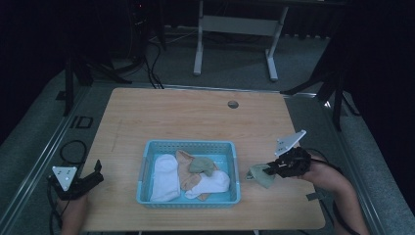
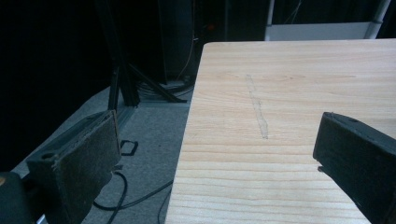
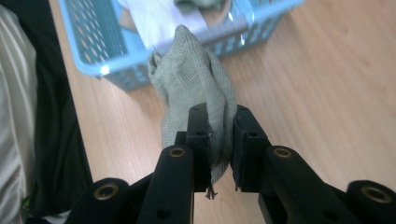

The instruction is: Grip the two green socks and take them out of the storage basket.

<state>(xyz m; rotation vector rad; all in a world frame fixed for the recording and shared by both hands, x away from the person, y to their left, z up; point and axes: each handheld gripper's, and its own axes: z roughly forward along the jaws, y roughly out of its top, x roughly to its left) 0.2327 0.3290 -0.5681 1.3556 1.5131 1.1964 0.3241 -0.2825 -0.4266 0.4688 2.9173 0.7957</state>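
Left hand-held gripper [image 1: 93, 172] resting at the desk's [image 1: 195, 117] near left edge, jaws wide, nothing between. Mid-desk, blue basket [image 1: 188, 146] with white, tan and green socks. Just right of it, right hand-held gripper [image 3: 219, 140] clamped narrow on a grey-green sock [image 3: 196, 79], hanging just above the desk.

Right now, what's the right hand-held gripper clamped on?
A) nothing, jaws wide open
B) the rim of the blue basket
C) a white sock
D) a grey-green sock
D: in the right gripper view the right hand-held gripper has its jaws shut on a grey-green sock, held outside the blue basket at its right side in the high view.
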